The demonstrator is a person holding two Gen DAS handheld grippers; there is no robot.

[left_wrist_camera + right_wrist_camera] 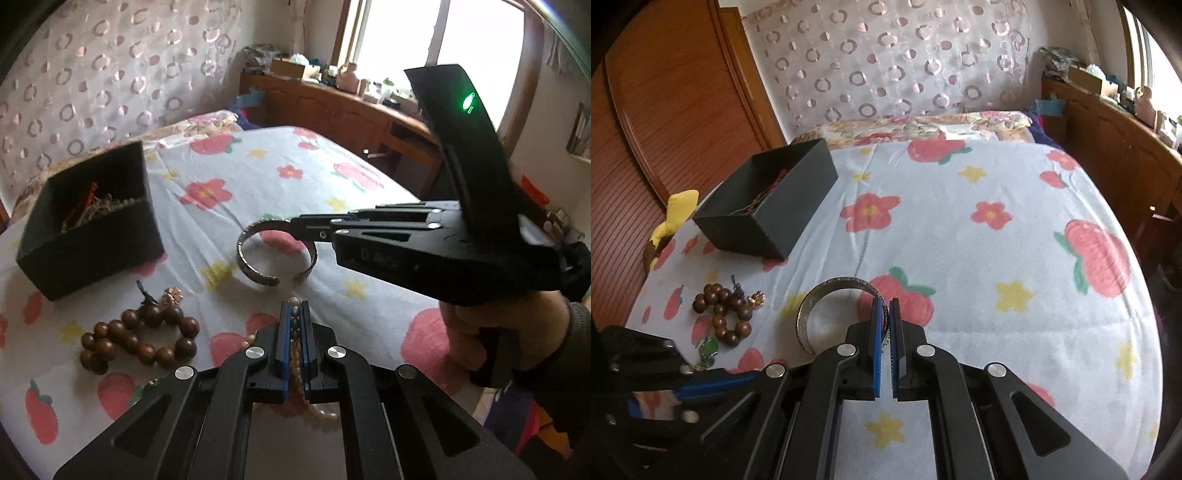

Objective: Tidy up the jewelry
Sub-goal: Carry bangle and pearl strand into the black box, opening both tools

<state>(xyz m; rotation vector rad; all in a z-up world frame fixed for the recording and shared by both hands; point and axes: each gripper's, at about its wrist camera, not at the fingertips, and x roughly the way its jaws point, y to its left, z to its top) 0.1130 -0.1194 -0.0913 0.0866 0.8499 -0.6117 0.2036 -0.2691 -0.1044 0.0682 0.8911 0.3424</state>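
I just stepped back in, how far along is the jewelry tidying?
Done: some pieces already lie in the black box. In hand: the right gripper is shut on the silver cuff bangle, and the left gripper is shut on a light bead strand. Left: the brown wooden bead bracelet and small charms beside it on the bedsheet.

Hidden, cropped and unreadable parts

Tangled contents of black box [92,229] near the bed's [258,177] far left corner too dim to sort out. Pale bead strand [295,354] partly buried between left claw [294,314] pads, lower loop cropped behind claw body. Engraving on silver cuff [816,306] too small to read. Green pendant [708,349] half hidden at near left edge.
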